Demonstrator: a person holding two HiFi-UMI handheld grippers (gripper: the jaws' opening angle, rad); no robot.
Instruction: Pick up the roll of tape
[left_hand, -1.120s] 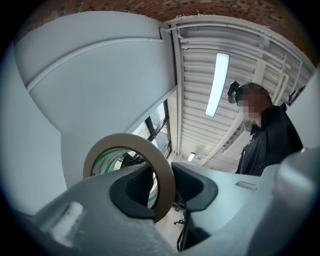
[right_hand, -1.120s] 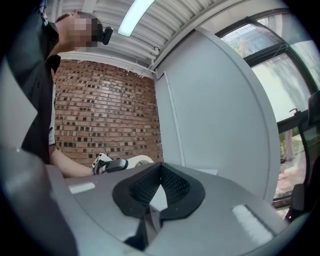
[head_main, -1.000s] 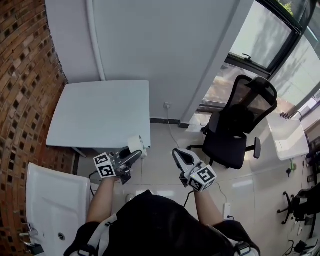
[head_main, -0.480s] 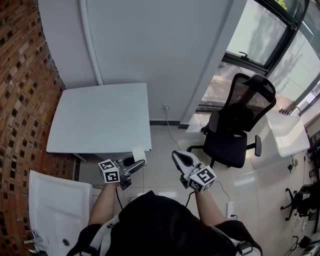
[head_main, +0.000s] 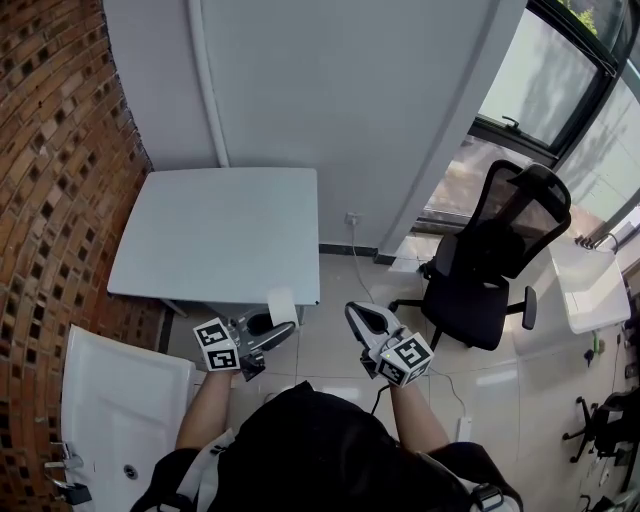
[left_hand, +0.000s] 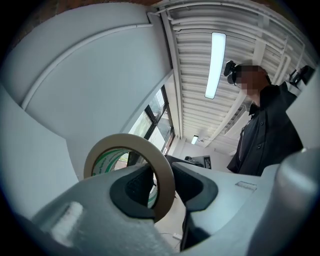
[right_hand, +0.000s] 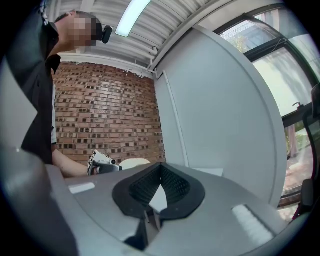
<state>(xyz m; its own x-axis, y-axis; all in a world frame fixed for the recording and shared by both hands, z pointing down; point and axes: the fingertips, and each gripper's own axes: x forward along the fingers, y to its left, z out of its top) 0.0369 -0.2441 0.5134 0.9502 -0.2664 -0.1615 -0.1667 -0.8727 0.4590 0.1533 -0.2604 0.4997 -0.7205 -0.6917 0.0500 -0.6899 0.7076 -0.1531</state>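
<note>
The roll of tape (head_main: 283, 304) is clear of the grey table (head_main: 215, 240), just off its near edge by the near right corner, carried by the left gripper (head_main: 272, 330). In the left gripper view the roll (left_hand: 159, 162) stands on edge. One jaw passes through its hole and the other sits outside, so the two pads pinch the ring's wall. Only ceiling and windows show behind the roll, with no surface under it.

Judged from that, the pick-up itself looks done: the roll is gripped and off the table. What may be left is only to carry it clear or hold it steady, and the grip on a thin wall looks firm enough for that.

The right gripper (head_main: 366, 322) hangs to the right of the table's near right corner, apart from the roll. Its jaws are closed tip to tip with nothing between them, as the right gripper view (right_hand: 160, 172) shows.

By count there is one roll of tape, two grippers and one grey table. One black office chair (head_main: 490, 265) stands well to the right of the table. No second roll shows on the tabletop.
</note>
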